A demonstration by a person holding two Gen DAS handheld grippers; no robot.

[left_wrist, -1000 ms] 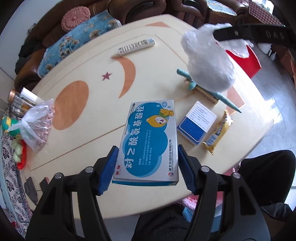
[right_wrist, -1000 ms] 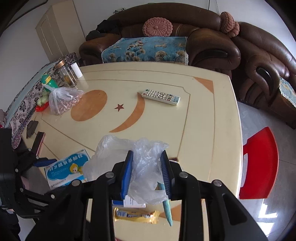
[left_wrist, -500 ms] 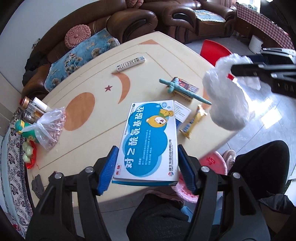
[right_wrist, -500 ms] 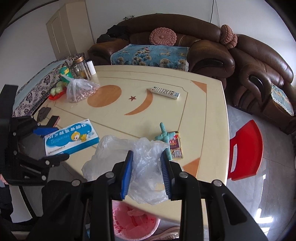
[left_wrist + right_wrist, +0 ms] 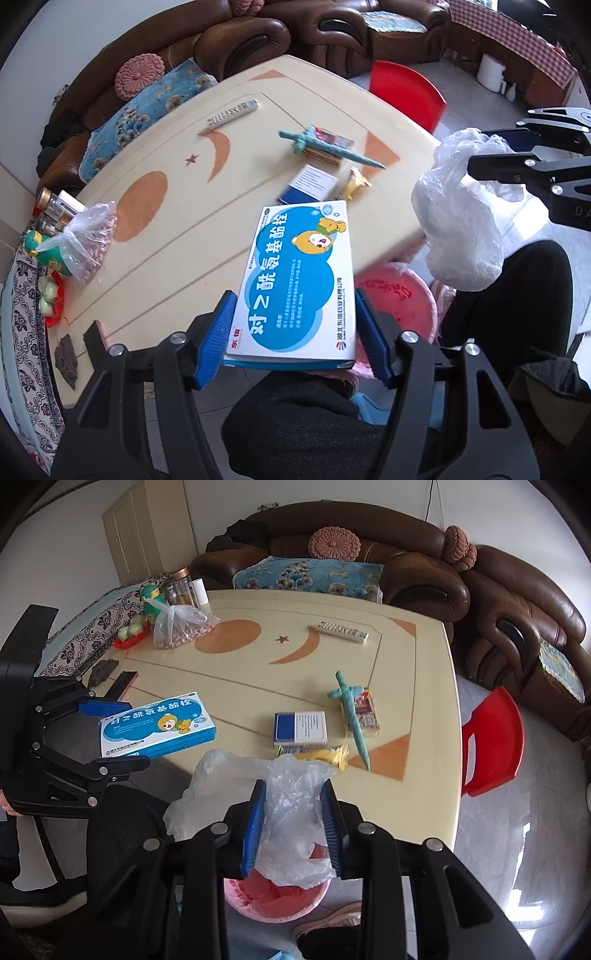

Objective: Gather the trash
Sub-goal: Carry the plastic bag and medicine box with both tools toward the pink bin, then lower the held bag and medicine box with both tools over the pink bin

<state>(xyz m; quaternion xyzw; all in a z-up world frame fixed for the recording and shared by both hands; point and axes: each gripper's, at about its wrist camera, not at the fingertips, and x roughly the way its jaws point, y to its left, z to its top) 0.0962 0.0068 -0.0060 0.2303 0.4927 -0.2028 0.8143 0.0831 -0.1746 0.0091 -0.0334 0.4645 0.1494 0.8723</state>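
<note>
Left gripper: its blue fingers are clamped on the two long sides of a blue and white medicine box, which is lifted off the table at its near edge.
Right gripper: its fingers are pinched on a crumpled clear plastic bag, which hangs in the air past the near edge of the table.
Bin: a pink bin with a pink liner stands on the floor directly under the bag.
On the table: a smaller blue and white box, a yellow snack wrapper just in front of it, and a green toy sword lying over a small flat packet.
Farther back: a remote control and a bag of nuts near some jars.
</note>
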